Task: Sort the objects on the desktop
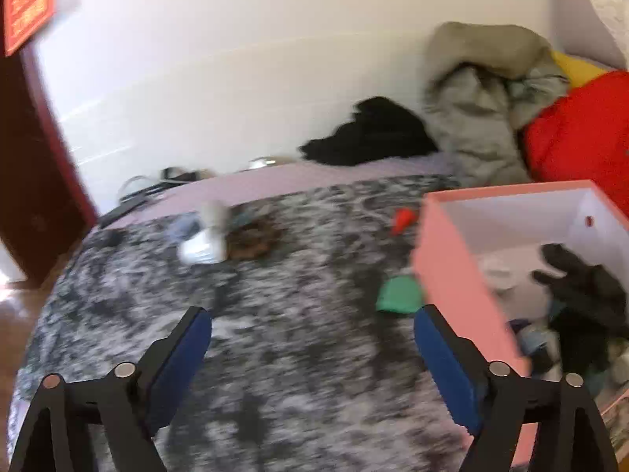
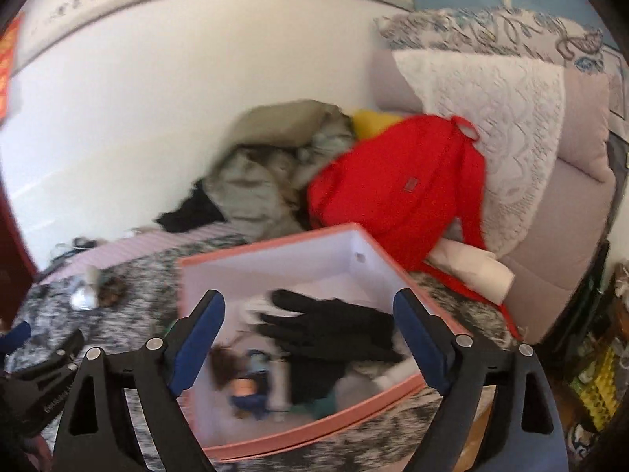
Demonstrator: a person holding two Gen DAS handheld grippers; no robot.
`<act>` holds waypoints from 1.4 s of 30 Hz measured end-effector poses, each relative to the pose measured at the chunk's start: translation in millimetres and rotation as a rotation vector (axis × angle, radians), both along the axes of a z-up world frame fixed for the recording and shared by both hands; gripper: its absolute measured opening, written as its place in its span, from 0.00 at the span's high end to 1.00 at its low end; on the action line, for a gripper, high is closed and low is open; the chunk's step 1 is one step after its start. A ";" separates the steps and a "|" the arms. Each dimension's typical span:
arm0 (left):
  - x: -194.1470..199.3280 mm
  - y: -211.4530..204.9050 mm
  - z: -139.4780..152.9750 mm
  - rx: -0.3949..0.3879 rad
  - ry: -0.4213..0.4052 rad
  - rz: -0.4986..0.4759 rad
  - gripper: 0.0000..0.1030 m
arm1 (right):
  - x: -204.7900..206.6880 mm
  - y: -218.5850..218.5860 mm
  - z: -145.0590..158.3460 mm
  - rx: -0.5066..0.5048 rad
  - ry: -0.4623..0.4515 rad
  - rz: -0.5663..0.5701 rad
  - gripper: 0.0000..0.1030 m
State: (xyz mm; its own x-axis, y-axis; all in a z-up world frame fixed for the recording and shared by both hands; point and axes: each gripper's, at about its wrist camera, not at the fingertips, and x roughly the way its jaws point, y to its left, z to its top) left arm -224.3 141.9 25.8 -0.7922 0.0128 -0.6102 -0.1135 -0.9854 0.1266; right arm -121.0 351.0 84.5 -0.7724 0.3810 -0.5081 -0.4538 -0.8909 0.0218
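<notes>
Presently both the left gripper and right gripper stand released and empty, the pink box already holding a black glove, so a hasty reach risks nudging the green item lying against the box wall.

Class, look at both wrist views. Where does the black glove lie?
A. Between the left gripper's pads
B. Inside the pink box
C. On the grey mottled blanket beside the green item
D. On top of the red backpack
B: the black glove lies inside the pink box, on top of the other items there.
</notes>
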 end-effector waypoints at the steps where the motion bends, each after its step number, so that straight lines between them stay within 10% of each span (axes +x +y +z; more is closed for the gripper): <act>1: 2.0 -15.5 -3.3 -0.005 0.000 0.024 0.12 | -1.7 -15.3 -0.9 0.000 0.008 0.027 0.11; 13: -47.6 -175.8 -91.1 0.076 -0.138 0.213 0.12 | -99.8 -183.3 -116.9 -0.069 -0.220 0.426 0.09; 17: -88.3 -195.9 -117.0 0.158 -0.213 0.201 0.12 | -143.2 -192.0 -171.3 -0.094 -0.360 0.355 0.09; 28: -204.6 -151.4 -165.6 0.053 -0.220 0.045 0.12 | -216.9 -167.3 -251.3 -0.053 -0.484 0.081 0.09; 42: -316.8 -140.2 -203.9 0.154 -0.230 0.119 0.10 | -307.3 -136.8 -264.4 -0.093 -0.392 0.052 0.01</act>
